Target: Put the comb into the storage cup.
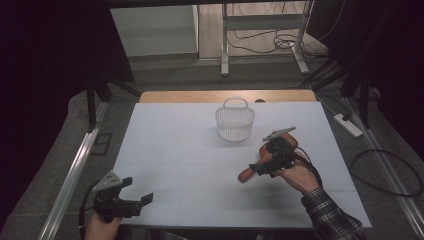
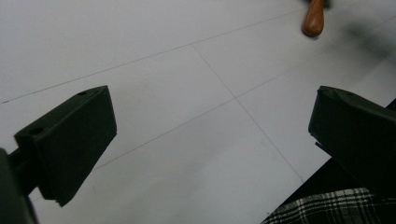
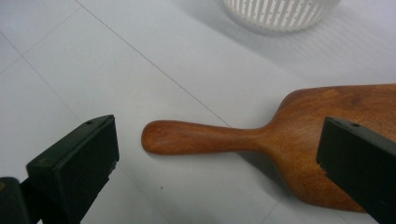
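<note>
**Wooden paddle not yet gripped — pick stage**

Right claw [image 3: 215,154] is wide open, jaws straddling the paddle [image 3: 261,140] from above: the handle lies between them, the broad blade under the right jaw. No contact that I can see; the paddle rests flat on the table [image 1: 175,145]. Beyond the claw, past the blade, stands the white basket [image 1: 234,123], apart from the paddle, nothing visible in it. Left claw [image 1: 131,196] is open too, idle at the near table edge, well away. Judgement: approach done; close, lift and likely the drop into the basket all remain.
</note>
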`<state>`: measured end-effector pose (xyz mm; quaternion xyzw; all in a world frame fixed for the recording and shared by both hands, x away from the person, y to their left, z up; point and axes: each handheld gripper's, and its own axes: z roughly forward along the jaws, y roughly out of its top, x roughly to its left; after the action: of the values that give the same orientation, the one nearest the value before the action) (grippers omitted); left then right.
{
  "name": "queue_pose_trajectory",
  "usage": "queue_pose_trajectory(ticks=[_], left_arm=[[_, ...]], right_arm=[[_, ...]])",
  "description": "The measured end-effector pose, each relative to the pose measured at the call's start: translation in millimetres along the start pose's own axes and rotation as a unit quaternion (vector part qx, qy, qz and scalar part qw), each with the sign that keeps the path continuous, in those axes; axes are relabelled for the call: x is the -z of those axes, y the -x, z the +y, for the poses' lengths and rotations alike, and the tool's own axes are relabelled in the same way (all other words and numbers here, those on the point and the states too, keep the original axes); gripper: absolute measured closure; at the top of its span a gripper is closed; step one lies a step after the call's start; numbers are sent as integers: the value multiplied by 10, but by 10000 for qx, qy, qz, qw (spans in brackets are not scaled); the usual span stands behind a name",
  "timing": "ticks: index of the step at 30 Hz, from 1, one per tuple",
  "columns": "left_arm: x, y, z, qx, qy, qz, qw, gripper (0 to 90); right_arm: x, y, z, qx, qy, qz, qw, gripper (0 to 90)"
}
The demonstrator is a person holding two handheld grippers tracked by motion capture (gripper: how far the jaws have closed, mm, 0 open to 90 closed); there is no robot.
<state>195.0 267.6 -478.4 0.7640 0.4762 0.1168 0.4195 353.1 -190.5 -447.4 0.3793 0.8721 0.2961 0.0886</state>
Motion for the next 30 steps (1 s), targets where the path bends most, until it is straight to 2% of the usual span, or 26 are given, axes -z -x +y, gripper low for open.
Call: queue_pose_trajectory(ticks=[5,13,21,25,30], left_arm=[[0,0,0,-5,-2,-5,10000,8],[-1,1,0,-4,-7,-11,10000,8],[-2,0,1,-8,-12,-9,10000,8],[-2,-1,1,-7,-13,-10,10000,8],[-1,-3,0,-4,-7,-18,10000,8]], right_arm=[[-49,-3,51,33,-38,-16,10000,0],[-117,3,128,-43,-147,12,9999,0],[-222,-16,211,73,-237,-68,9997,0],[-301,-55,261,226,-346,-112,9991,0],[-367,-71,269,282,-473,-180,9983,7]])
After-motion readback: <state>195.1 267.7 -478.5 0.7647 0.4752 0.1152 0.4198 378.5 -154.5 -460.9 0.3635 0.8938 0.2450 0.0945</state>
